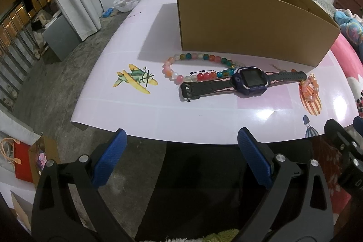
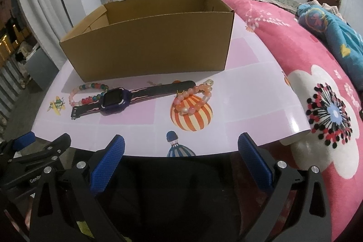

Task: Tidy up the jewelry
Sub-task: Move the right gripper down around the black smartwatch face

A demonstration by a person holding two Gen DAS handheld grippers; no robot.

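Both hand-held tools hang just off the near edge of the tabletop (image 2: 245, 92), empty: the left gripper (image 1: 181, 160) has its blue pads spread wide apart, and the right gripper (image 2: 181, 162) is spread the same way, nothing between its fingers.

Three pieces lie in a row in front of the cardboard box (image 2: 147, 47), towards the middle of the tabletop. The multicoloured bead bracelet (image 1: 197, 68) sits nearest the left edge, just in front of the box's near wall, and the smartwatch (image 1: 247, 83) lies across its near side, strap flat and stretched out. The pink-orange bead bracelet (image 2: 195, 98) lies just beside the watch's right strap end, over the printed striped balloon.

Judging by looks, the bracelets are light, limp strands of hard, smooth beads; a pinch across a single bead could slip, so closing over the strand between beads should hold better. The watch is likely the heaviest, with a stiff case and a bendy strap; the strap beside the case looks the surest hold.

The box stands open-topped along the far side; what shows of its inside looks empty, though the floor is hidden.
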